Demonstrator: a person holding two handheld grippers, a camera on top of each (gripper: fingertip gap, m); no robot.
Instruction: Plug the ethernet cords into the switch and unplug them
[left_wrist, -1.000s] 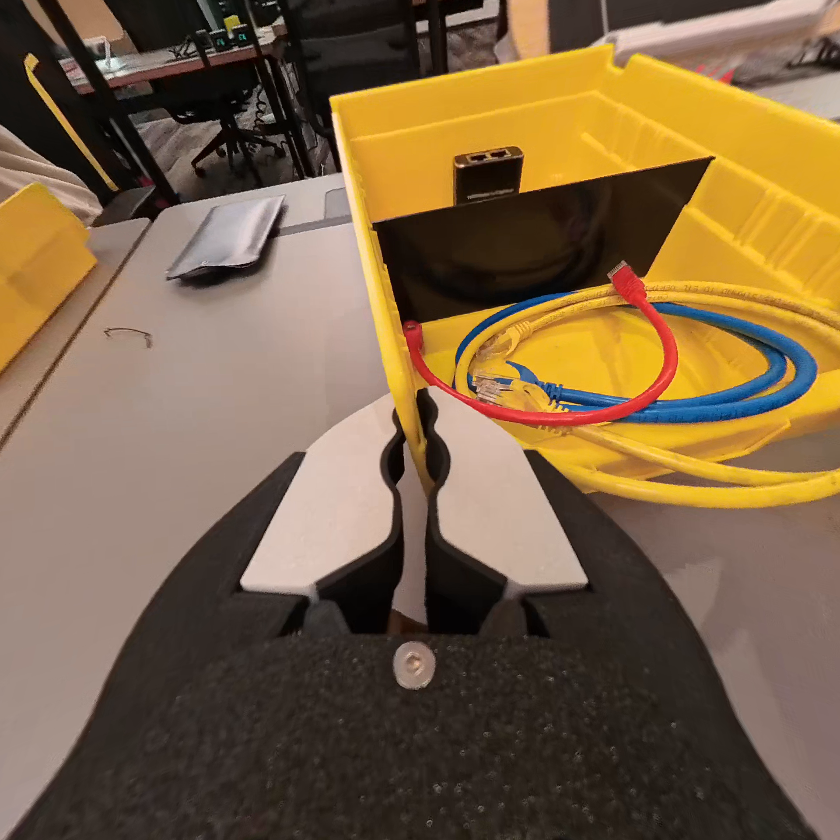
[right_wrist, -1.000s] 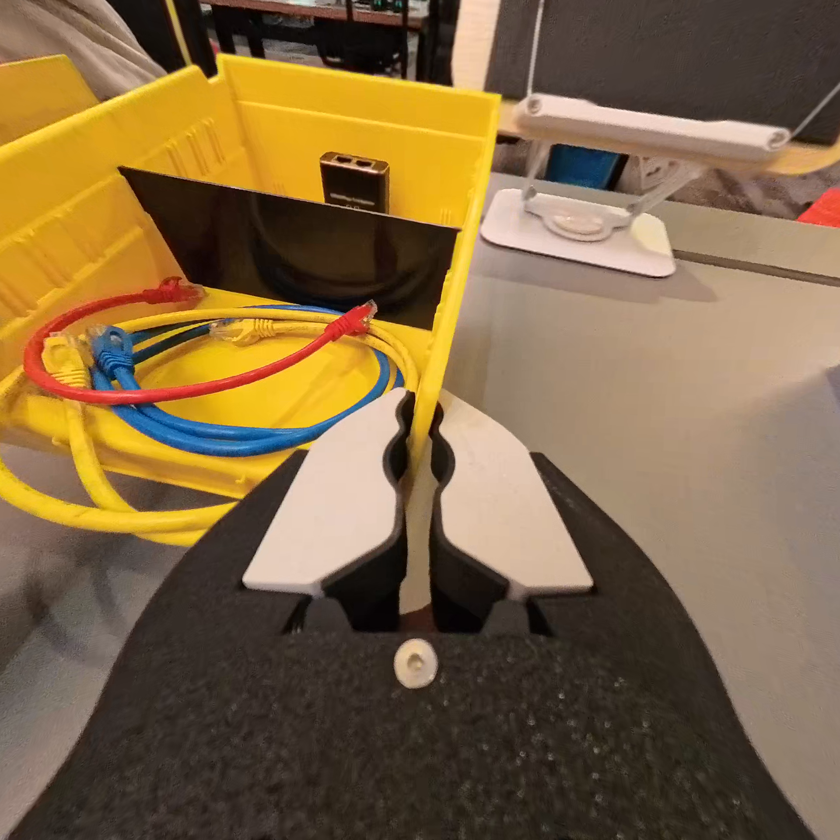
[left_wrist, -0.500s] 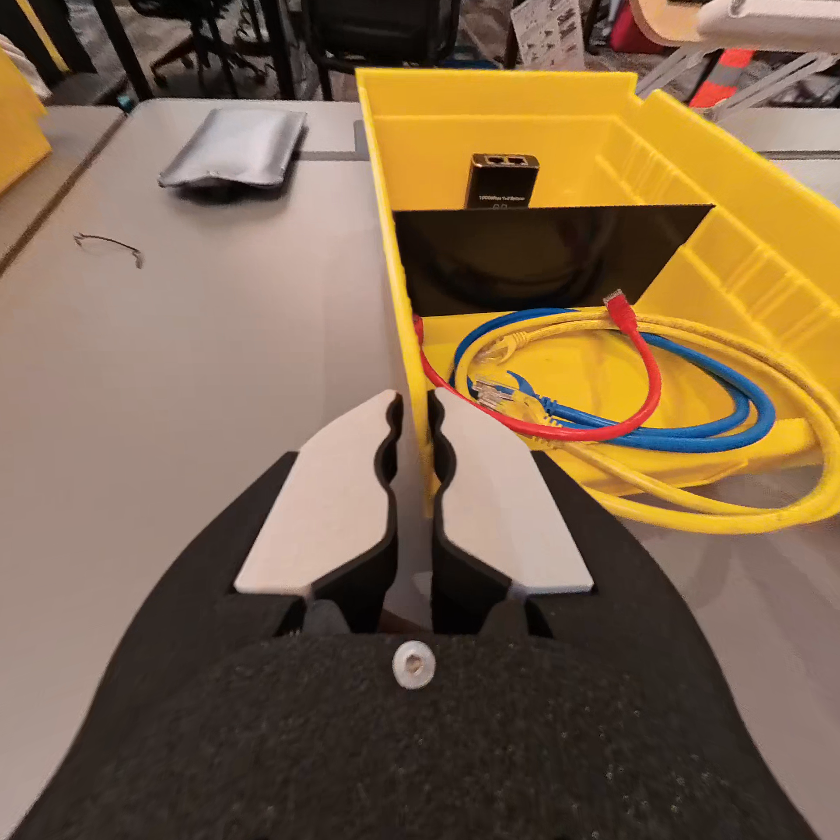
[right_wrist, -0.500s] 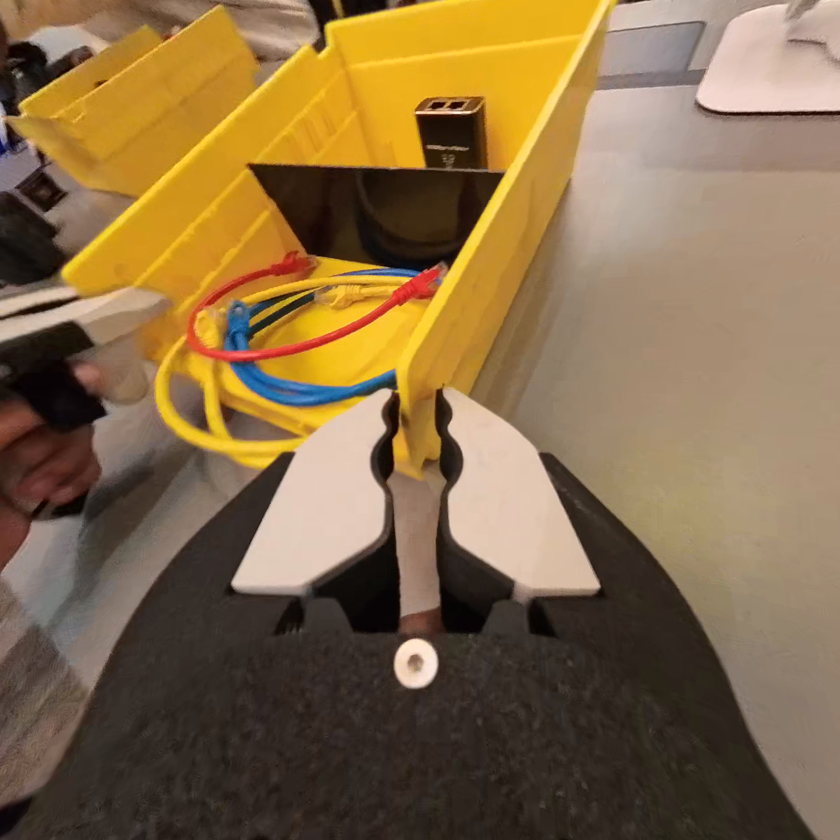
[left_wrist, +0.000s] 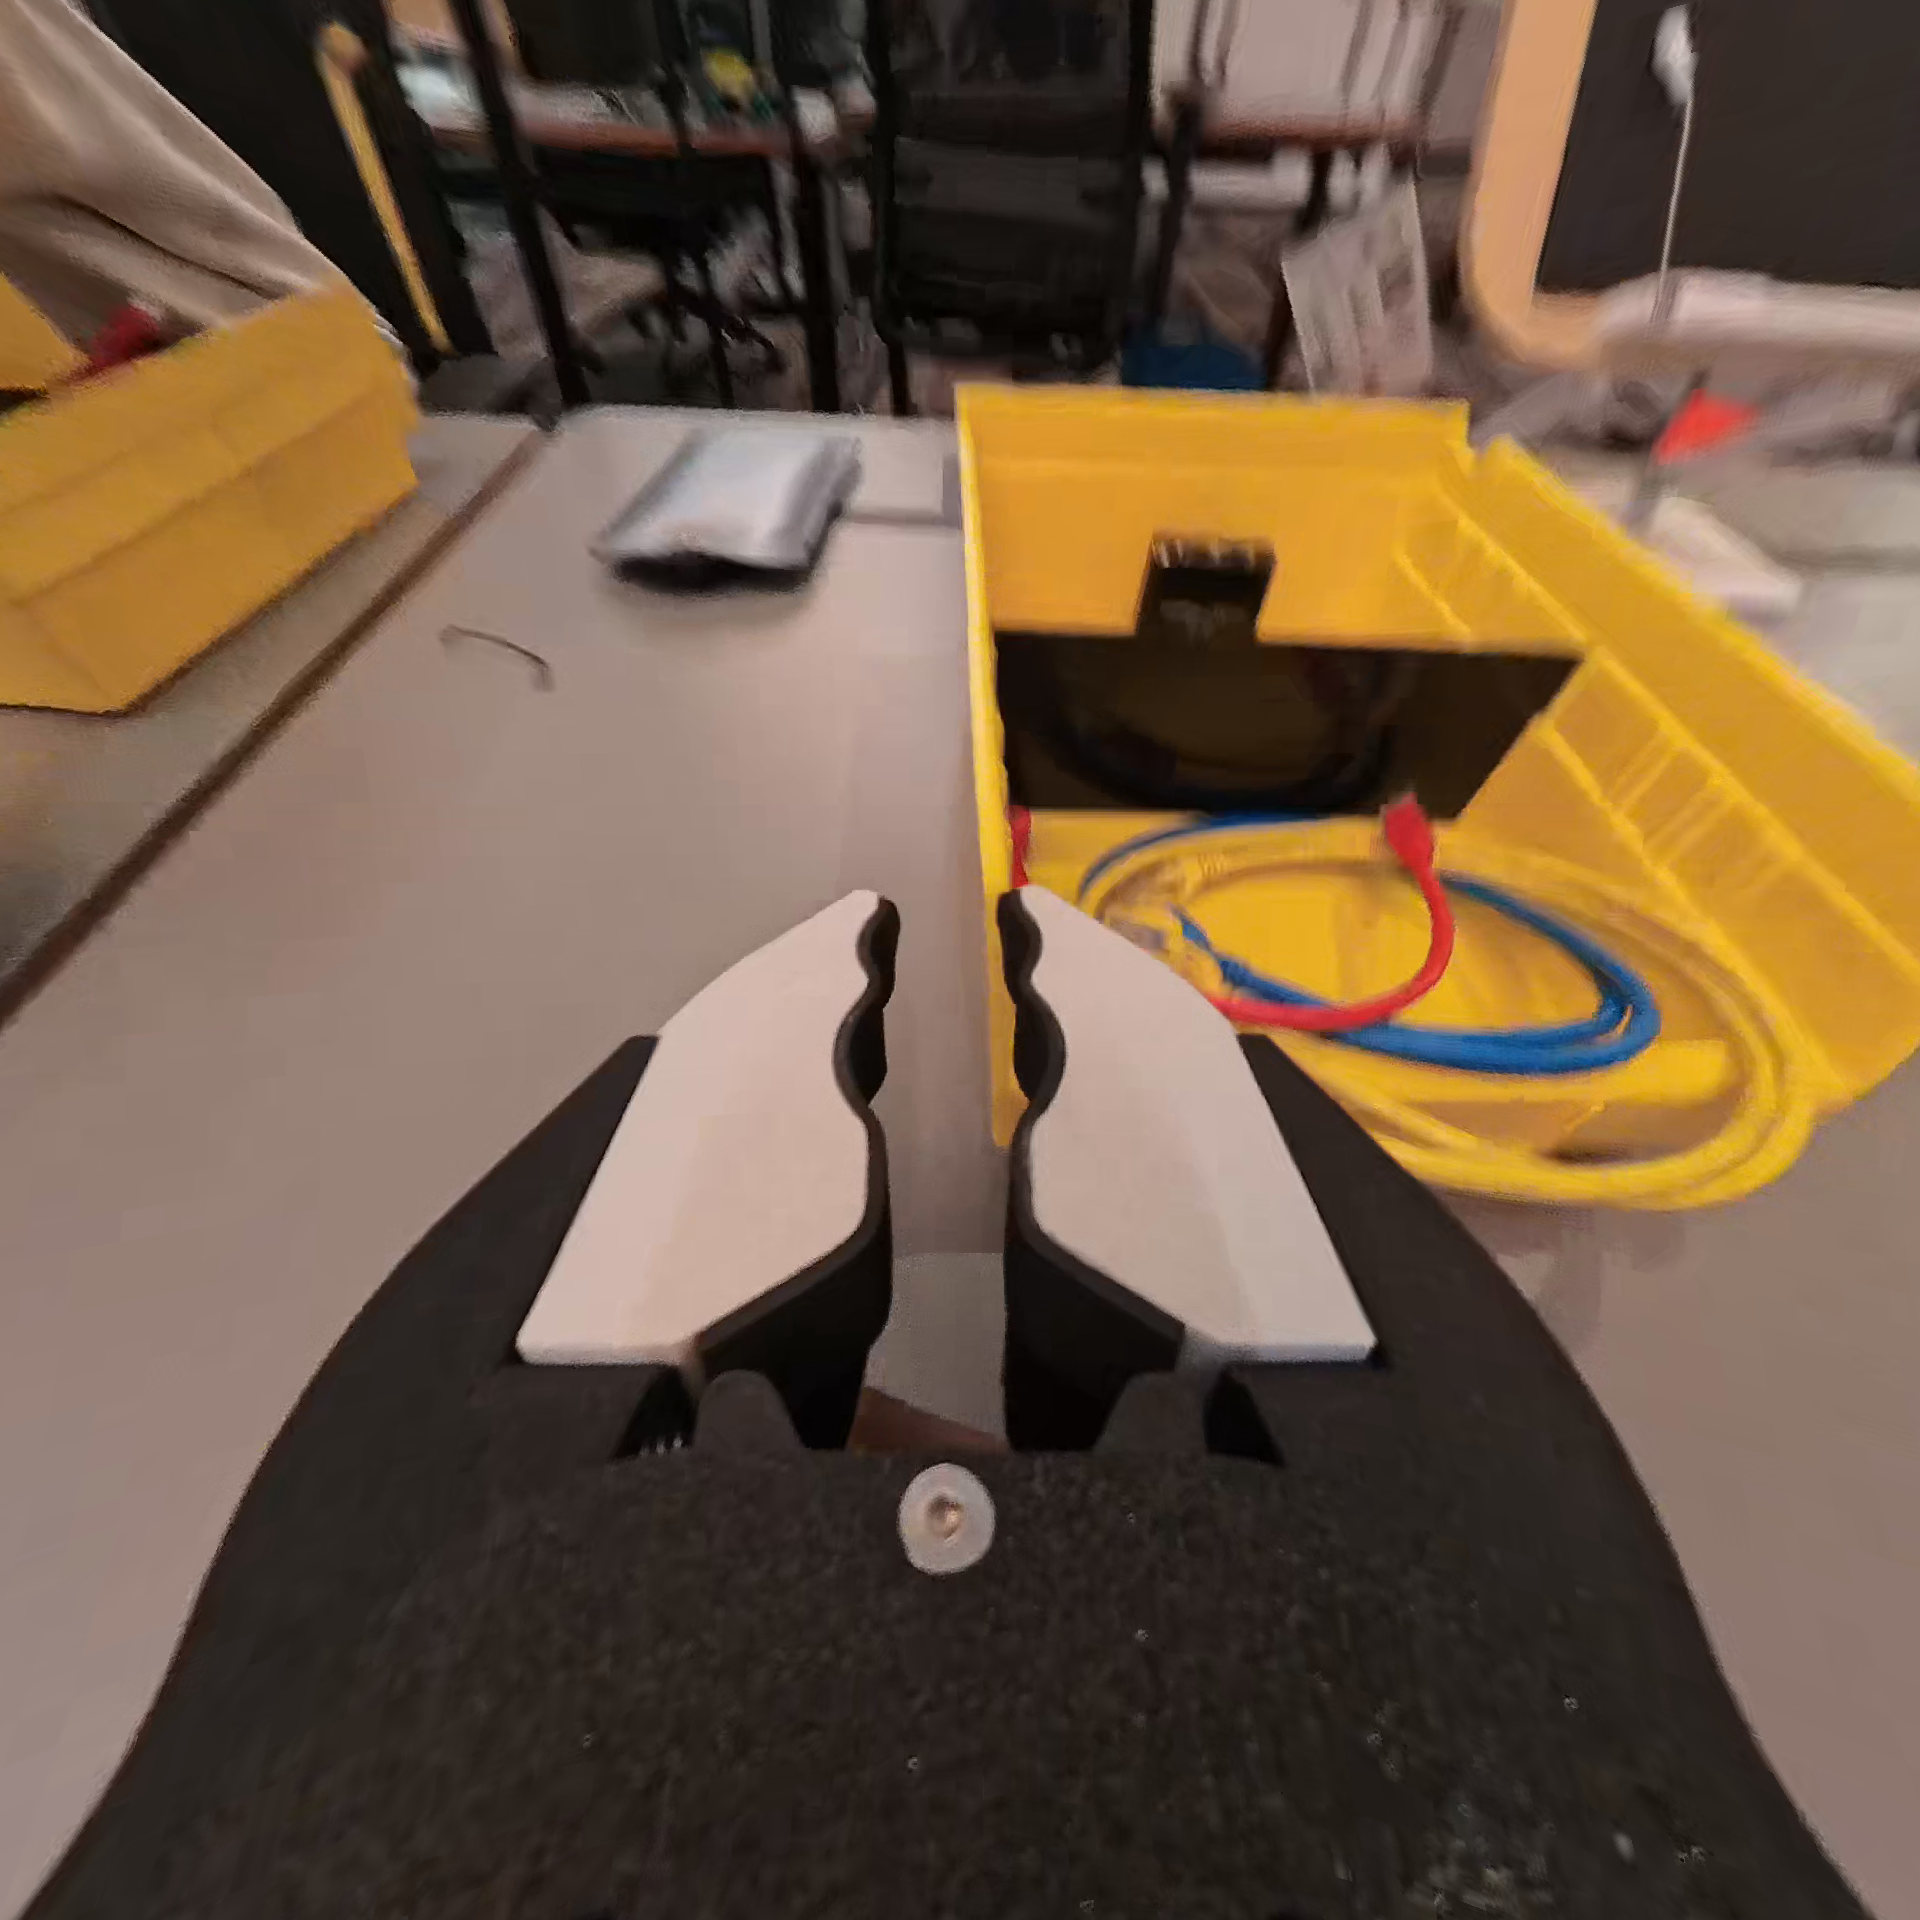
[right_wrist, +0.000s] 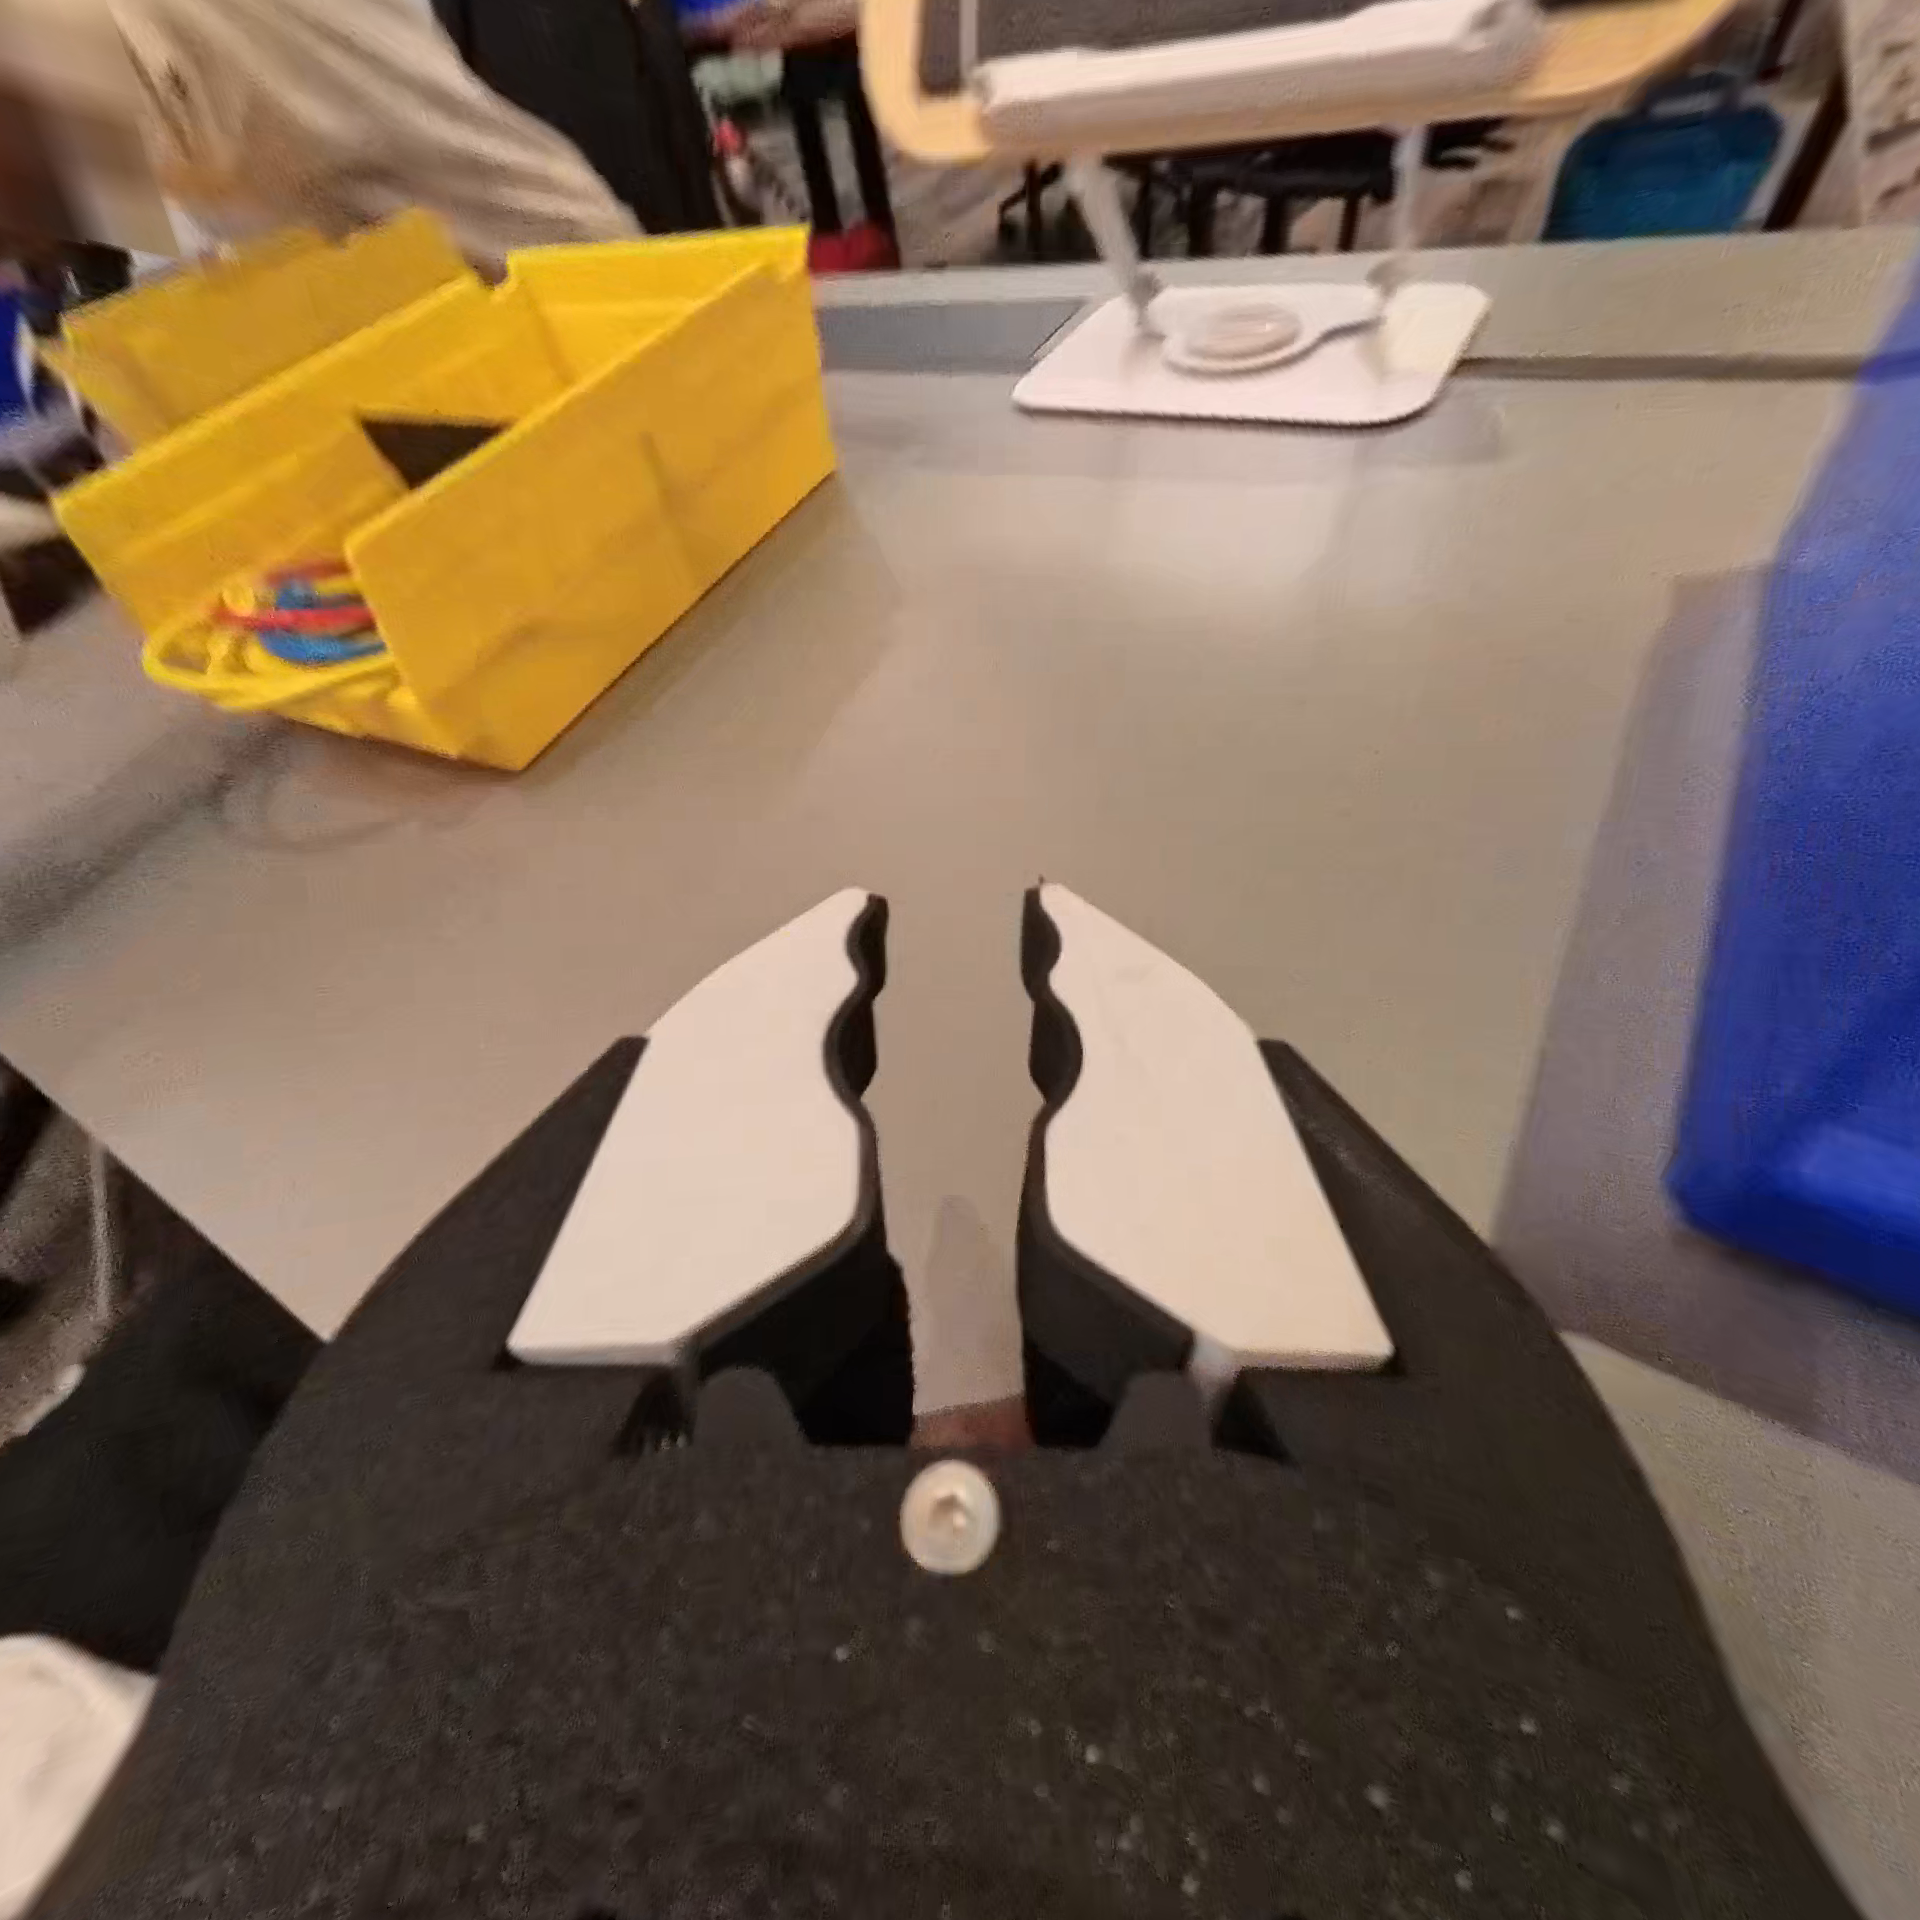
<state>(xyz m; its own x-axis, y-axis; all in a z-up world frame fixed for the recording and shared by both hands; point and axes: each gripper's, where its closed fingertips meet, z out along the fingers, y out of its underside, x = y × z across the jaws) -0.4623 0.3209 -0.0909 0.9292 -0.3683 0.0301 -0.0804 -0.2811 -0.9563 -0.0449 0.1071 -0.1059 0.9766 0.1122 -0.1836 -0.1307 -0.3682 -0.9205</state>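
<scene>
A yellow bin (left_wrist: 1226, 499) stands on the grey table and also shows in the right wrist view (right_wrist: 623, 488). A black divider (left_wrist: 1278, 738) crosses it. The black switch (left_wrist: 1210, 587) stands behind the divider. In front of it lie a red cord (left_wrist: 1429, 945), a blue cord (left_wrist: 1507, 1018) and a yellow cord (left_wrist: 1662, 1153) that hangs over the bin's front edge. My left gripper (left_wrist: 945, 914) is open and empty, just left of the bin's front left corner. My right gripper (right_wrist: 956, 899) is open and empty over bare table, well to the right of the bin.
A grey pouch (left_wrist: 727, 509) and a small wire clip (left_wrist: 499, 655) lie left of the bin. A second yellow bin (left_wrist: 177, 520) sits far left. A white stand base (right_wrist: 1247, 353) is at the back, a blue object (right_wrist: 1829, 831) at the right edge. Tip to tip, the grippers are about 45 cm apart.
Both grippers were shut on the bin's front side walls; both opened, let go and drew back. The right one moved far off to the right.
</scene>
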